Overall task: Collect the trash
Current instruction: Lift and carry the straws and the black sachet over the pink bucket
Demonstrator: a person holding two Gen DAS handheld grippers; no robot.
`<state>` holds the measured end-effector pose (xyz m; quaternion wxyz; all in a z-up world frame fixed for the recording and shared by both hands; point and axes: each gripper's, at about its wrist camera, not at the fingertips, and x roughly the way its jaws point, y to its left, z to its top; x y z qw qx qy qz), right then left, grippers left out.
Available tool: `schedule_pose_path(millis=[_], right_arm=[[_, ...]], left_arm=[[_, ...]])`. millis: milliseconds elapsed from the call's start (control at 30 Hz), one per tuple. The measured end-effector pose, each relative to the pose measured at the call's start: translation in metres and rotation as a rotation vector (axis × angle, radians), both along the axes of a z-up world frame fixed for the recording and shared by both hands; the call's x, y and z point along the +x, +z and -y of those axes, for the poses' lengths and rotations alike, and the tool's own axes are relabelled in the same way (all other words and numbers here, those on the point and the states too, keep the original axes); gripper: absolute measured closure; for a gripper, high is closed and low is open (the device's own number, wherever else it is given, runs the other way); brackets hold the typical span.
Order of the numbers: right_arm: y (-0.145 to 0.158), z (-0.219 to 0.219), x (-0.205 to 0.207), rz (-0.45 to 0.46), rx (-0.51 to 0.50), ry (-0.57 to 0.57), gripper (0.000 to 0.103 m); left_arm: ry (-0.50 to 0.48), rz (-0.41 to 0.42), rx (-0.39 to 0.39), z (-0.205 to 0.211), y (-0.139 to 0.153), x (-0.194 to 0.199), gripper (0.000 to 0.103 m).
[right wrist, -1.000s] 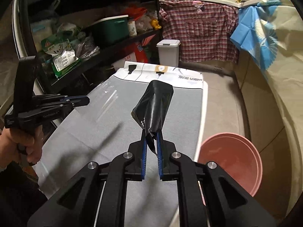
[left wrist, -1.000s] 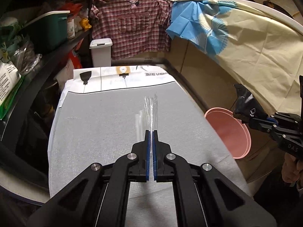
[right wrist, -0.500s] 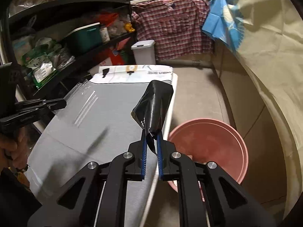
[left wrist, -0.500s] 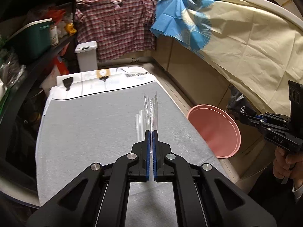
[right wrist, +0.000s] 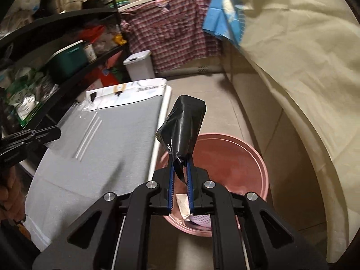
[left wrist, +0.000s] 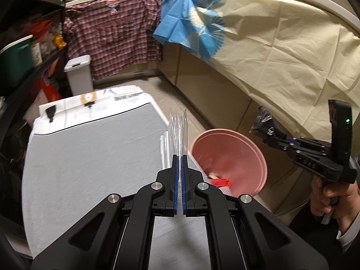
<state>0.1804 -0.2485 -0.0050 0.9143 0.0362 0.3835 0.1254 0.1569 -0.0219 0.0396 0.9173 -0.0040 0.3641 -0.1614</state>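
Note:
My left gripper [left wrist: 179, 157] is shut on a clear plastic wrapper [left wrist: 177, 132] that stands up from its tips, over the right edge of the grey-covered table [left wrist: 90, 153]. The same wrapper [right wrist: 78, 121] hangs from the left gripper [right wrist: 56, 132] in the right wrist view. A crumpled black wrapper [right wrist: 183, 128] is pinched in my right gripper [right wrist: 180, 164], above the near rim of the pink bin [right wrist: 258, 157]. The bin [left wrist: 247, 153] stands on the floor beside the table and holds paper scraps and a red piece [left wrist: 219, 182]. The right gripper [left wrist: 267, 138] with the black wrapper [left wrist: 265, 123] shows at the right.
Dark shelves [right wrist: 56, 51] full of bags and boxes line the left. A white pedal bin [left wrist: 78, 76] and a hanging plaid shirt [left wrist: 112, 33] stand beyond the table. A cream sheet [left wrist: 281, 56] and blue cloth [left wrist: 191, 27] drape the right wall. A hand [left wrist: 330, 200] holds the right gripper's handle.
Both grippers have swung right, off the table toward the pink bin, each keeping its wrapper. The right gripper has sunk a little and now hangs over the bin.

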Motion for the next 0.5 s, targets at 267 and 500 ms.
schedule_pose_path(millis=[267, 500], right_arm=[[-0.009, 0.018, 0.007, -0.036, 0.009, -0.061, 0.092], [-0.018, 0.024, 0.018, -0.06, -0.003, -0.096, 0.092]], left_arm=[[-0.058, -0.021, 0.006, 0.043, -0.006, 0.016, 0.101], [-0.11, -0.021, 0.009, 0.075, -0.013, 0.021, 0.101]])
